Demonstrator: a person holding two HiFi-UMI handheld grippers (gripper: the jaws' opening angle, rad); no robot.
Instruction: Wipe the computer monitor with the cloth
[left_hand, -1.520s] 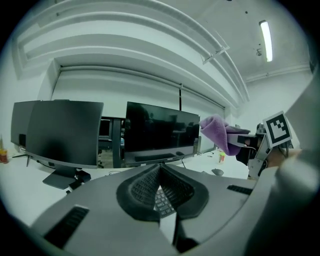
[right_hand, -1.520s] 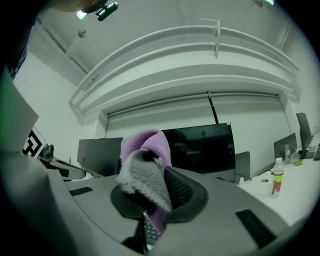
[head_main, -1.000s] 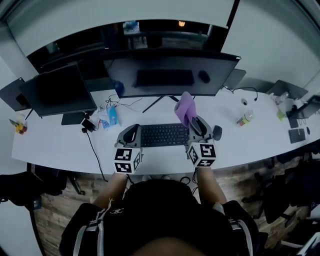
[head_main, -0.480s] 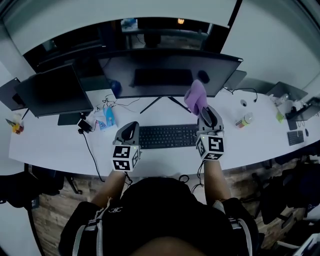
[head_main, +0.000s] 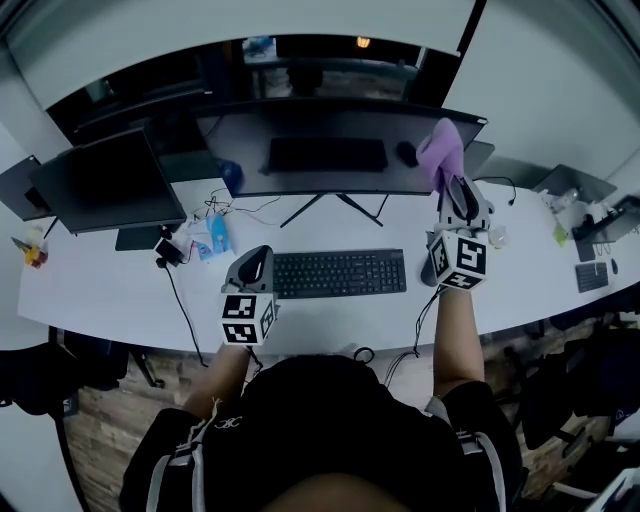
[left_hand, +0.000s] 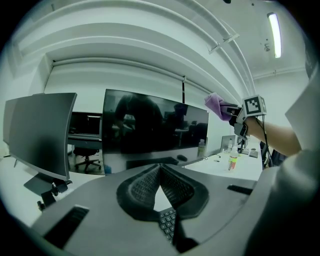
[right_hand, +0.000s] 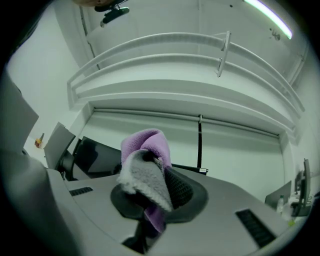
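R gripper (head_main: 451, 188) pinches cloth (head_main: 440, 150) by monitor's (head_main: 320, 150) top right corner; screen stretches left from it. L gripper (head_main: 256, 268) closed, empty, farther off.

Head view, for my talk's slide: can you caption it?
Right gripper holds purple cloth by the monitor's right end; left gripper shut near keyboard.
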